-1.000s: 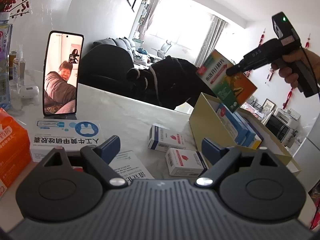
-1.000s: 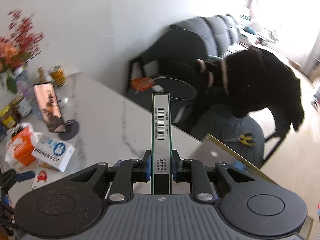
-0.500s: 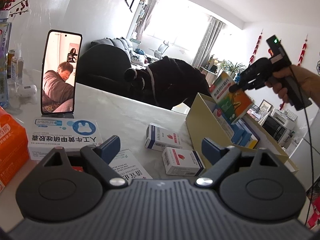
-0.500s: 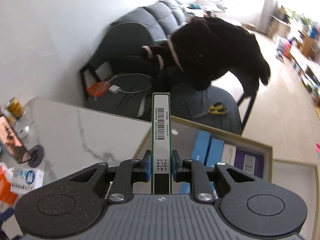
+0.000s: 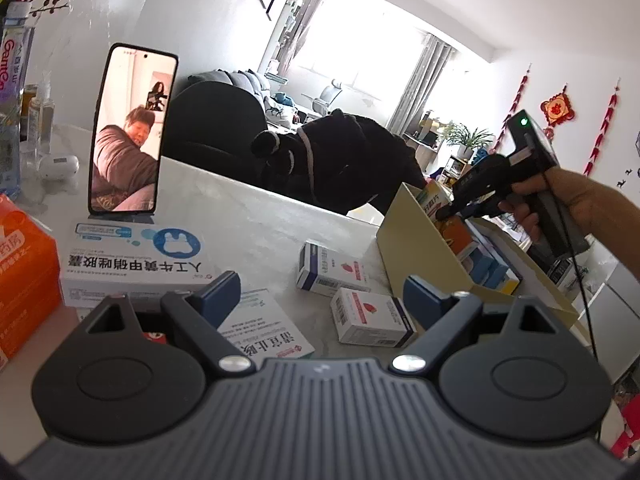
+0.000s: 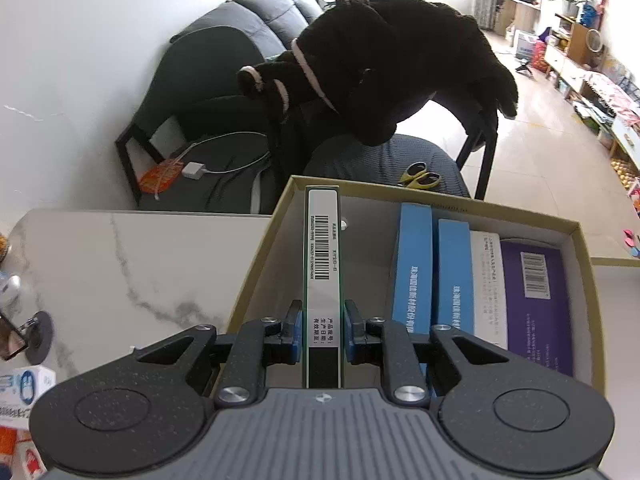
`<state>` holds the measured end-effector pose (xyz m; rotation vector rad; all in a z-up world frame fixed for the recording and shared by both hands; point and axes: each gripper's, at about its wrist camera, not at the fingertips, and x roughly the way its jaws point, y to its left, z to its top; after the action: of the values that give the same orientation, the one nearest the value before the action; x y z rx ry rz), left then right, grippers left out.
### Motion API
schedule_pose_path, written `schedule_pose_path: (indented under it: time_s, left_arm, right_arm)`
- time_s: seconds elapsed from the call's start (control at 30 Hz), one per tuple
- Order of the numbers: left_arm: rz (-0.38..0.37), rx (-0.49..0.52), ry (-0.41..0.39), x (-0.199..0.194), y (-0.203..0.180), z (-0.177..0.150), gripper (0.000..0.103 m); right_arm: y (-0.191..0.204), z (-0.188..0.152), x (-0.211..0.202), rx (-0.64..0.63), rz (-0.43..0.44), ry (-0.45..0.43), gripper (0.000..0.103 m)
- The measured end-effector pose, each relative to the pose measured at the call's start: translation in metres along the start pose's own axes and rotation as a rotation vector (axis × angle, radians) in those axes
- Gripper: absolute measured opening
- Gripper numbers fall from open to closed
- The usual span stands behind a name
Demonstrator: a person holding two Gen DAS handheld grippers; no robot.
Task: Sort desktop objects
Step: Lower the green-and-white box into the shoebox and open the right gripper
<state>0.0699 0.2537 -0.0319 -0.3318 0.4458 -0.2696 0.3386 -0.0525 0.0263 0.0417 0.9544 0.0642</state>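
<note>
The left wrist view looks low across the desk [image 5: 256,216]; the right looks steeply down, close; both share the cardboard box [image 6: 256,276].

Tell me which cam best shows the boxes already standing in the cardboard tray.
Right wrist: it looks down into the cardboard tray, showing two blue boxes, a white one and a purple box on edge. Left wrist sees only the tray's outer wall and some blue tops.

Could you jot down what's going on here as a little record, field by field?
Setting: white marble table
Right gripper: shut on a thin green-edged box, lowering it into the cardboard box
Already in box: two blue boxes, a white one, a purple one
Left gripper: open, empty
Still on table: two small white boxes
</note>
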Motion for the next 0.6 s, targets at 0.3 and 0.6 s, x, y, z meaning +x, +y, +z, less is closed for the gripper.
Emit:
schedule_pose_path:
  time_s: [0.3, 0.6]
  left_arm:
    - [0.011, -0.018, 0.01, 0.002, 0.008, -0.003, 0.09]
    - [0.006, -0.018, 0.02, 0.007, 0.008, -0.004, 0.09]
  right_arm:
    - [0.01, -0.01, 0.02, 0.016, -0.124, -0.048, 0.022]
    - [0.007, -0.014, 0.032, 0.011, -0.211, -0.064, 0.022]
